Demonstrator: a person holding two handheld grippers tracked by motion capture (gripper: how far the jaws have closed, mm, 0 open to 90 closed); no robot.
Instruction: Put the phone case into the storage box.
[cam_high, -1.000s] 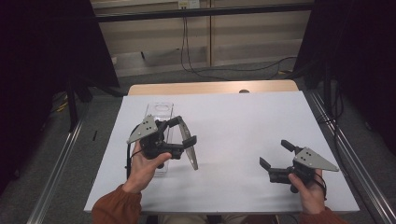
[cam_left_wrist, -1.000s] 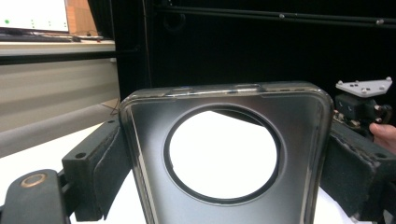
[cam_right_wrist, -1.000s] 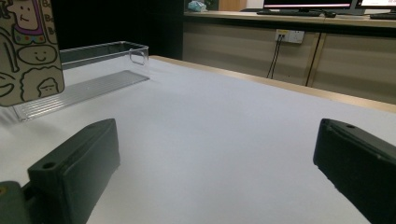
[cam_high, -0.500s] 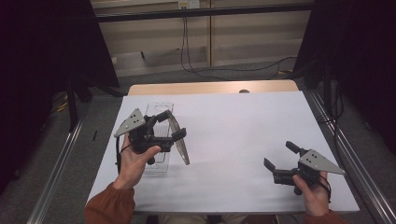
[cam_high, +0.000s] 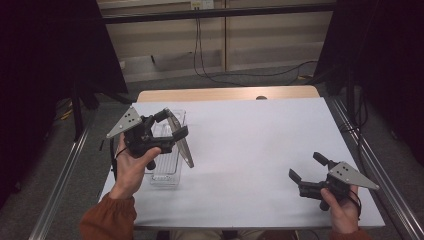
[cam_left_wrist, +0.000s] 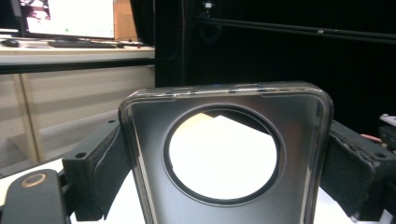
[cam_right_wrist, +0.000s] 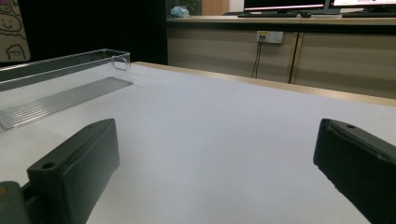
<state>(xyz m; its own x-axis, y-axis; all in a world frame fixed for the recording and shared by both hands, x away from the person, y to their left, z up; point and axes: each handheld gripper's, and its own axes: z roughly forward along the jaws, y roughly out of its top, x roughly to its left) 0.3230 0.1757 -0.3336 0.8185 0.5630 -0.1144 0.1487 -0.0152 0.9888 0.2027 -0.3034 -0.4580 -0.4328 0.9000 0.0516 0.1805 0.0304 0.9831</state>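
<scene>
My left gripper (cam_high: 172, 125) is lifted over the table's left side and is shut on a dark translucent phone case (cam_high: 181, 141). In the left gripper view the phone case (cam_left_wrist: 224, 154) stands between the black jaws, its round camera cut-out facing me. Below it a clear plastic tray (cam_high: 166, 167) lies on the white table (cam_high: 250, 145). My right gripper (cam_high: 307, 166) rests low at the front right, open, with nothing between its jaws. In the right gripper view the clear tray (cam_right_wrist: 60, 88) lies far off to the left.
A wooden strip (cam_high: 225, 94) runs along the table's far edge. Metal rails (cam_high: 367, 160) flank both sides. Cables (cam_high: 210, 75) trail over the floor behind the table. Black curtains hang left and right.
My left gripper has risen and moved left and away with the phone case, which now hangs over the tray. The right gripper has barely moved.
</scene>
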